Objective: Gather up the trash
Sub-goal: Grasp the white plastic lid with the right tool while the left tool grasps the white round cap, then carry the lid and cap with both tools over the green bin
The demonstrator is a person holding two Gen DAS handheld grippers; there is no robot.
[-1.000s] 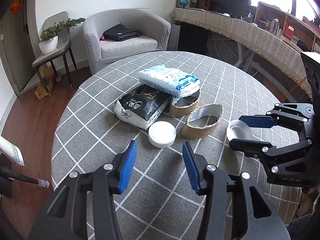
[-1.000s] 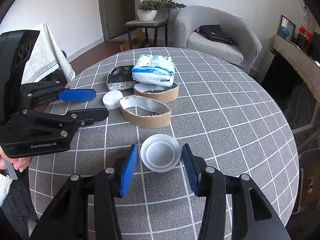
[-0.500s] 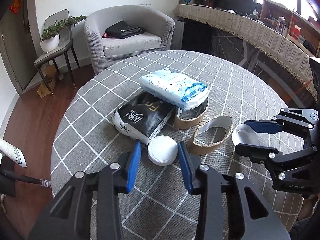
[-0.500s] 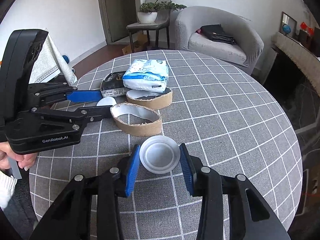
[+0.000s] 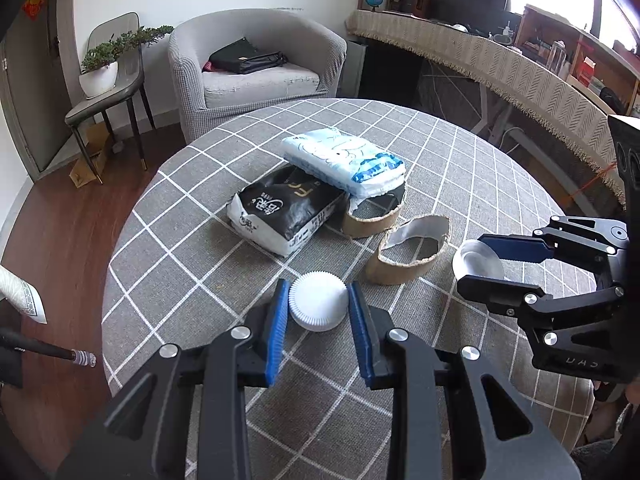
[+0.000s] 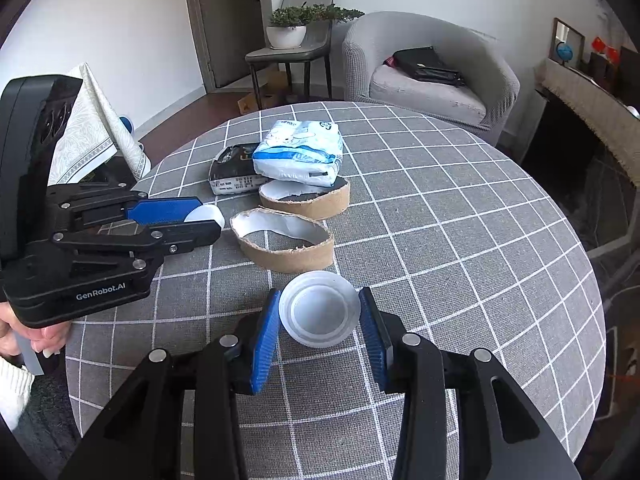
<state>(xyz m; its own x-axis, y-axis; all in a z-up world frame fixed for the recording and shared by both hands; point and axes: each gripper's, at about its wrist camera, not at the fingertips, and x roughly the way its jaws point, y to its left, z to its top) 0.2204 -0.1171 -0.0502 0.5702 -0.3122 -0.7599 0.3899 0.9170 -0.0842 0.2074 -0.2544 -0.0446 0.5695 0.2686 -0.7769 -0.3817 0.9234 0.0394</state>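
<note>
On grey checked tablecloth (image 5: 192, 248): left gripper (image 5: 318, 306), wide a second ago, now clamped on ribbed white plastic cap (image 5: 318, 306). Right gripper (image 6: 318, 314) unchanged, gripping smooth white plastic lid (image 6: 318, 314).

A home living room is shown: a grey armchair (image 5: 256, 68), a potted plant (image 5: 100, 72) set on a side chair (image 6: 298, 50), wooden flooring (image 5: 72, 216) and a cloth-covered round bench (image 5: 460, 168).

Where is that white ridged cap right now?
In the left wrist view, the white ridged cap sits low and central, pinched in the left hand-held gripper, just in front of the black packet.
</note>
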